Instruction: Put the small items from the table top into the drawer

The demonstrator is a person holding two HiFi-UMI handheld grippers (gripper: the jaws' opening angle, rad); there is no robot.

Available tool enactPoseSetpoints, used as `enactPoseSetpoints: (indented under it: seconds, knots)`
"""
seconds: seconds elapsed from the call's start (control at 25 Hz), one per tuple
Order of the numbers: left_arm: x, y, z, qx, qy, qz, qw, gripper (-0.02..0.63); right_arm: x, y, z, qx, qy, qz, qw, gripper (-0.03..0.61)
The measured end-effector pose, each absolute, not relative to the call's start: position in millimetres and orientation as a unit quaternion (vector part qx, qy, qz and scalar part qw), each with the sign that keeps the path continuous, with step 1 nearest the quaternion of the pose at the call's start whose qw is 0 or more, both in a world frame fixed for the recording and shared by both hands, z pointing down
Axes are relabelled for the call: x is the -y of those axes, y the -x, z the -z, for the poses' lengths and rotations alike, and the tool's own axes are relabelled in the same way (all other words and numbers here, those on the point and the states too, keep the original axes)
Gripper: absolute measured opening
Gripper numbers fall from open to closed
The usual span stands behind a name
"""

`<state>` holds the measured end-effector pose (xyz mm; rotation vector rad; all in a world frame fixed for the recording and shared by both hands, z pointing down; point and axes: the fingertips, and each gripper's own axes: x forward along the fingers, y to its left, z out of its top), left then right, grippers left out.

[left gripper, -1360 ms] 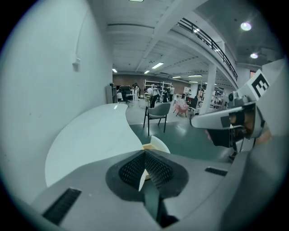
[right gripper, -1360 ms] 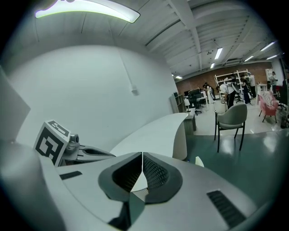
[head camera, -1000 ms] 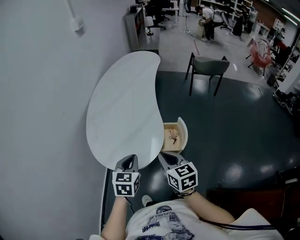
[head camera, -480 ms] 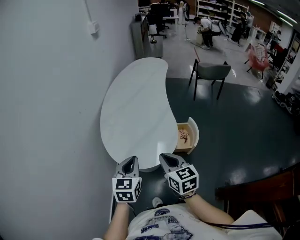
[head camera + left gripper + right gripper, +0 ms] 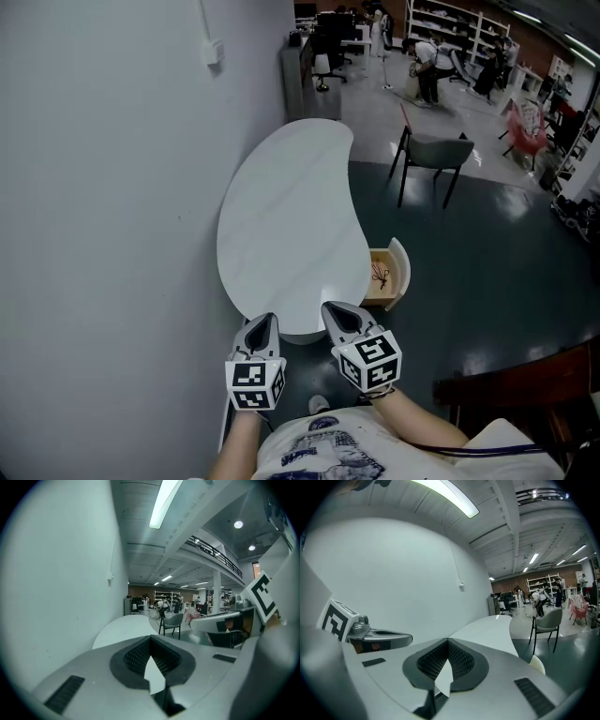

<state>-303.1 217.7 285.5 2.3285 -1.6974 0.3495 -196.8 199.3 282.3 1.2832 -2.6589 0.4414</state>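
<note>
The small dark wiry item (image 5: 380, 273) lies inside the open drawer (image 5: 397, 277), which juts from the desk's side ahead and to the right of the right gripper's fingers. The white kidney-shaped desk (image 5: 291, 216) shows a bare top, with no small item visible on it.

Over the last second both grippers have drawn back from the desk. A second ago their tips overlapped its near edge, and now that edge lies just ahead of them, with the drawer further off to the right.

The left gripper (image 5: 265, 321) has its fingers (image 5: 136, 656) pressed together with nothing between them. The right gripper (image 5: 330, 309) is likewise closed and empty, its fingers (image 5: 461, 660) meeting at the tip.

With the top cleared and both grippers withdrawn empty, the placing looks finished. Only the drawer, still standing open, might remain to be pushed in.
</note>
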Motion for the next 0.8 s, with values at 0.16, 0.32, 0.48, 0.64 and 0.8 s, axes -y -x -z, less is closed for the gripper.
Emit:
enactPoseSetpoints:
  seconds: [0.16, 0.32, 0.48, 0.64, 0.8]
  knots:
    - [-222, 304, -281, 0.584, -0.795, -0.115, 0.118, 0.020, -204, 197, -277, 0.889, -0.428, -0.142, 0.080, 0.020]
    - [-220, 300, -280, 0.581, -0.797, -0.115, 0.115, 0.020, -205, 193, -280, 0.887, -0.431, -0.143, 0.083, 0.020]
    - [-217, 293, -282, 0.577, -0.801, -0.117, 0.112, 0.020, -202, 186, -283, 0.884, -0.437, -0.144, 0.083, 0.020]
    - [-215, 288, -285, 0.574, -0.802, -0.121, 0.113, 0.021, -201, 181, -284, 0.883, -0.439, -0.145, 0.083, 0.020]
    - [-212, 282, -284, 0.571, -0.805, -0.121, 0.110, 0.020, -200, 176, -284, 0.882, -0.442, -0.144, 0.081, 0.020]
